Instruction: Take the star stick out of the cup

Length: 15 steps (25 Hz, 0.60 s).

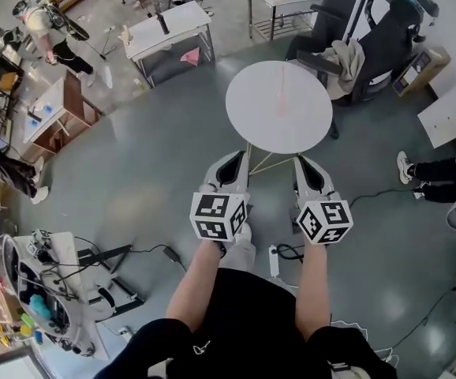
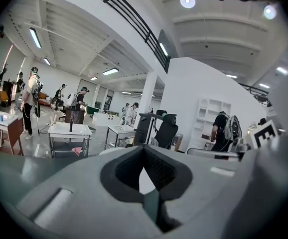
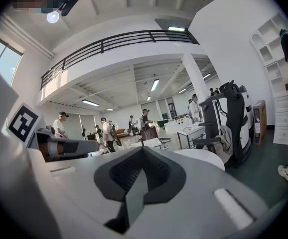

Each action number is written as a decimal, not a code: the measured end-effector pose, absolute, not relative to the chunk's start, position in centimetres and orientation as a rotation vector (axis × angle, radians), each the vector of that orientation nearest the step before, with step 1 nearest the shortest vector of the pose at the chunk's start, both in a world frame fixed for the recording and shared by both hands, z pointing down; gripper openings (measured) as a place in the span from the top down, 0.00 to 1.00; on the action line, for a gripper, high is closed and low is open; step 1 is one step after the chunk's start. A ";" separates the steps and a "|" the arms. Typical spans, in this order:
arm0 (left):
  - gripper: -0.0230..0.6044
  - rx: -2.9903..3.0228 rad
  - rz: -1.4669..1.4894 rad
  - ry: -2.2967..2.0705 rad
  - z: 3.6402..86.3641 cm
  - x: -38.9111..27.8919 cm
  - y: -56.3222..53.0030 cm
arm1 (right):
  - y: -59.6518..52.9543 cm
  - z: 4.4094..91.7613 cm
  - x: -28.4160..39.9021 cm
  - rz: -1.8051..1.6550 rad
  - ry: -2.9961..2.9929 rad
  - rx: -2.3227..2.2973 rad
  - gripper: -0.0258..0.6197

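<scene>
Though closed, two claws (image 1: 238,158) (image 1: 302,163) (one table (image 1: 252,113))

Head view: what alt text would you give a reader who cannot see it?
Seen from above, a person holds two shut grippers, left gripper and right gripper, side by side, pointing at a round white table on a grey floor.

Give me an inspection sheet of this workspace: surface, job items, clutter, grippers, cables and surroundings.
Surface: round white table, bare apart from a faint pink streak.
Job's things: cup and star stick not clearly made out; the streak may be them.
Clutter: nothing seen on the table.
Grippers: left gripper and right gripper both shut, empty, short of the table.
Cables: black cable and power strip on the floor.
Surroundings: chair with draped cloth, work table, person.
</scene>
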State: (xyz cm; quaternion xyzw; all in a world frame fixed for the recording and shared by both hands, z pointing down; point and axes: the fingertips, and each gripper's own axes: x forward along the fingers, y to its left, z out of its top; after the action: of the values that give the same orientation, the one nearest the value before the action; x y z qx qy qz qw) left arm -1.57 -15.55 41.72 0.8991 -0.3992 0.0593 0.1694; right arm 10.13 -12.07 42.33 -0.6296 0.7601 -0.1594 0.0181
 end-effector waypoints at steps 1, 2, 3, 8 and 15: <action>0.96 2.558 0.152 -1.140 41.4 -1.7 -16.9 | -13.3 42.2 10.2 -0.486 2.358 -1.960 0.96; 0.96 2.566 0.135 -1.144 41.1 -1.8 -18.0 | -14.3 41.9 10.1 -0.468 2.361 -1.957 0.96; 0.96 2.577 0.120 -1.147 40.8 -1.9 -18.9 | -15.1 41.8 9.9 -0.445 2.369 -1.948 0.96; 0.96 2.574 0.132 -1.114 41.9 -1.0 -21.1 | -16.9 42.1 8.9 -0.402 2.420 -1.910 0.96; 0.96 2.571 0.149 -1.080 41.9 2.5 -23.5 | -19.7 41.7 11.4 -0.392 2.419 -1.910 0.96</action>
State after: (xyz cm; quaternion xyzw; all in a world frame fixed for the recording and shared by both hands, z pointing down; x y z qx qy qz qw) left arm 2.46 -23.46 41.88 0.9067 -0.3807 0.0525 0.1736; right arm 11.39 -19.73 41.69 -0.6147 0.7784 -0.1262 0.0173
